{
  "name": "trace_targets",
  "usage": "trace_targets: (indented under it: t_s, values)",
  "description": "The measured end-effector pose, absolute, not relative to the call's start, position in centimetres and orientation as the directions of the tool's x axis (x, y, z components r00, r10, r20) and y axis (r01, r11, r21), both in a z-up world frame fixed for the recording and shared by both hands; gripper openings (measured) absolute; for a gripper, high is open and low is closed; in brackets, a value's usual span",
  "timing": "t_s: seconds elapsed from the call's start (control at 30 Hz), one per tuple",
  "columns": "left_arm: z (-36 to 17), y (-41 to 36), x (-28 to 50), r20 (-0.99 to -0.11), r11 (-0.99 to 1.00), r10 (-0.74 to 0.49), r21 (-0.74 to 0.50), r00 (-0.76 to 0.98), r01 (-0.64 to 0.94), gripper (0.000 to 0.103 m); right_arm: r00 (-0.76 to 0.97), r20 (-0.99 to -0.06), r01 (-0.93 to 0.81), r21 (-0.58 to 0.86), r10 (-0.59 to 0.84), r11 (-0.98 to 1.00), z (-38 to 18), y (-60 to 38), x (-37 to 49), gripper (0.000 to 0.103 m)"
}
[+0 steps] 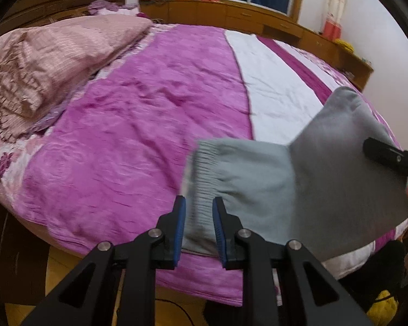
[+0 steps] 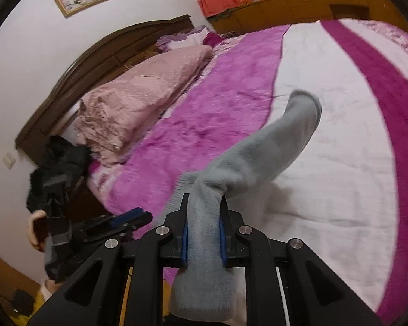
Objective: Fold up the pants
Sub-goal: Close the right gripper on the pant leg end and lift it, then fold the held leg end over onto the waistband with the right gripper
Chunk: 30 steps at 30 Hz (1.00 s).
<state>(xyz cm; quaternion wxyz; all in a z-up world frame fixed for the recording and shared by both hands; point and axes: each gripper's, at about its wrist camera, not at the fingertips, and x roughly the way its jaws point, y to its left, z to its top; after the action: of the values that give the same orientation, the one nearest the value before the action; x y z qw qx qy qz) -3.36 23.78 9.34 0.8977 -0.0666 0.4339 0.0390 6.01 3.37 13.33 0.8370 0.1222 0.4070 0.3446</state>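
Observation:
Grey pants (image 1: 258, 184) hang in the air over the near edge of the bed, held up between both grippers. My left gripper (image 1: 199, 203) is shut on the ribbed elastic waistband, its blue pads pressing the band from both sides. My right gripper (image 2: 204, 201) is shut on a bunched part of the pants (image 2: 272, 141), and one leg stretches away from it over the white stripe of the cover. In the left wrist view the right gripper (image 1: 380, 152) shows as a black tip against the grey cloth. The left gripper (image 2: 127, 218) appears low left in the right wrist view, held by a hand (image 2: 36, 231).
The bed has a purple and white cover (image 1: 136, 108) with a folded pink quilt (image 1: 40, 62) by the dark wooden headboard (image 2: 100, 54). Wooden cabinets (image 1: 231, 16) run along the far side under a curtained window. Yellow floor (image 1: 54, 271) shows below the bed edge.

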Motion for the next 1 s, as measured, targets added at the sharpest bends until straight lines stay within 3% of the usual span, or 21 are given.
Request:
trace_targets:
  t_s: [0.6,0.67,0.73,0.83,1.0]
  values:
    - [7.9,29.5,-3.4,-0.791,0.968,0.040,-0.120,0.610,-0.219,0.021,0.327,-0.700,-0.599,0.366,0.635,0.712,8.8,15.9,6.7,0.010]
    - [8.4,29.8,-3.5,-0.788,0.966,0.034,-0.133,0.615,-0.223,0.021,0.284,-0.720,-0.587,0.392,0.633,0.709,7.8,16.6,7.1,0.019]
    - [8.9,30.0,-3.6,-0.780,0.964,0.025,-0.146,0.625,-0.221,0.021,0.226,-0.711,-0.573,0.456,0.666,0.681,7.0,16.9,7.4,0.036]
    - [9.9,30.2,-3.7,-0.768,0.965,0.025,-0.150,0.640,-0.217,0.021,0.198,-0.688,-0.576,0.495,0.699,0.650,6.7,17.2,6.9,0.047]
    - [11.4,29.8,-3.7,-0.753,0.966,-0.019,-0.185,0.657,-0.183,0.021,0.188,-0.646,-0.618,0.508,0.740,0.601,7.8,16.3,5.2,0.051]
